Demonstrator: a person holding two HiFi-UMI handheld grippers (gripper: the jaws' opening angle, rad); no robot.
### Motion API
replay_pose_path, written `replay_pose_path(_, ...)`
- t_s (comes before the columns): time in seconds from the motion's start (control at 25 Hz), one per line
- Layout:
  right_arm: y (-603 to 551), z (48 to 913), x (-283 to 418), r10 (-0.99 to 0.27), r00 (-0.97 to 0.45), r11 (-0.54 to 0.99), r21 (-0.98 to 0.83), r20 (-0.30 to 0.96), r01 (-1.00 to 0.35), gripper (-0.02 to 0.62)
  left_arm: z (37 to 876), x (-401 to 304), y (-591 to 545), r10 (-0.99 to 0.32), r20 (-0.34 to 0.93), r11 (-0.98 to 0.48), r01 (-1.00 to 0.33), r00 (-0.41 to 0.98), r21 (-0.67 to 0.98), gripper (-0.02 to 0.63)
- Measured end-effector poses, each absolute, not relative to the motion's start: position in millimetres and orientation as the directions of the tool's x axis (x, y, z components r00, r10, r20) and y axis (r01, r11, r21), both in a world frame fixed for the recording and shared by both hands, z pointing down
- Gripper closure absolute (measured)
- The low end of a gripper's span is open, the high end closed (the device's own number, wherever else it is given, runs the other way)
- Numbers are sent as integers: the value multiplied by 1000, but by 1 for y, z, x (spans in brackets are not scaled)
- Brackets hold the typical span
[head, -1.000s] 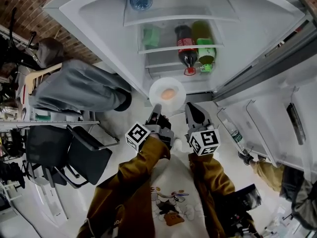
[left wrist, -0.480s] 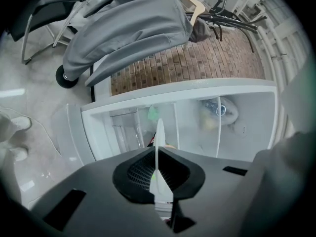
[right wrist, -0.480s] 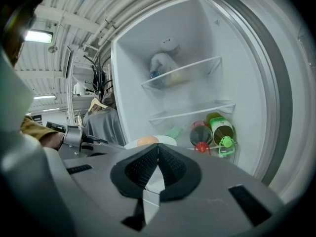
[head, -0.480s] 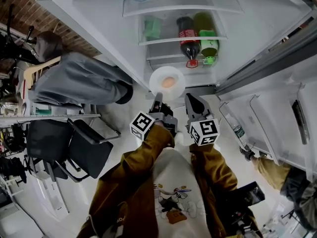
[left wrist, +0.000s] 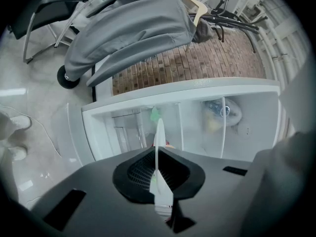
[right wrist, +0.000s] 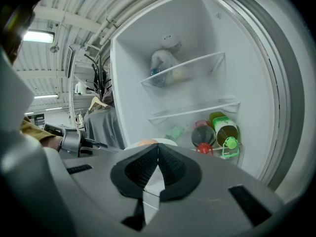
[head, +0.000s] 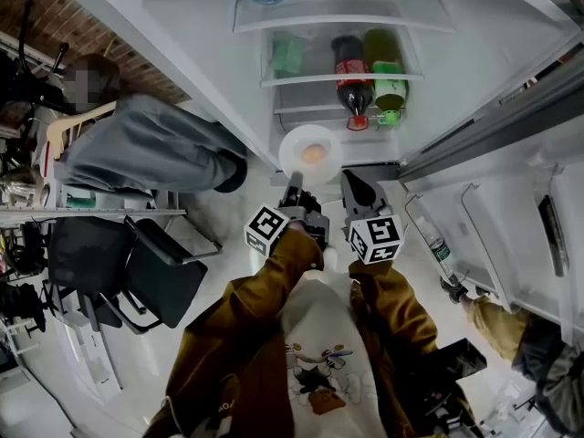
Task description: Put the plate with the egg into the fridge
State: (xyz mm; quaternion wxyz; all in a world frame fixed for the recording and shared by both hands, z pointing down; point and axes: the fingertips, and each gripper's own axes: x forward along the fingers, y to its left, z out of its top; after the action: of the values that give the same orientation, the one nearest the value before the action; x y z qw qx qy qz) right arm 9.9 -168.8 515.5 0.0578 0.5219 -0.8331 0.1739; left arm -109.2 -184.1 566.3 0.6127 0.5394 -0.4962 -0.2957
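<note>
Head view: left gripper point(head: 294, 182) is clamping the near rim of the white plate point(head: 290, 147), with the egg point(head: 312, 153) sitting in the middle of it. The plate is hanging at the mouth of the open fridge point(head: 182, 26), below the shelf carrying the cola bottle point(head: 354, 85) and green bottle point(head: 389, 78); can't tell if it is resting on anything. Right gripper point(head: 349, 179) is pointing at the fridge just beside the plate's right edge, apart from it. A person in grey point(head: 146, 149) is bending over at left, near a black chair point(head: 137, 276).

Left gripper view: jaws are pinching the plate rim, and the plate is showing edge-on as a thin white strip between the pads.

Right gripper view: jaws are pressing together with nothing between them. Plate and egg are showing just past the tips, slightly left, with the bottles at right on their shelf.
</note>
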Motion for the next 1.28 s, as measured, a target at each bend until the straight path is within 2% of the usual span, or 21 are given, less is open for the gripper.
replay_pose_path(0.88, -207, 545, 35, -841, -440, 370, -258, 314, -892, 589, 590, -99, -213, -912, 294, 257, -159, 287, 953, 588)
replay_pose_path(1.28, -221, 545, 33, -825, -466, 406, -238, 321, -883, 589, 592, -98, -235, -925, 282, 246, -166, 254, 955, 588)
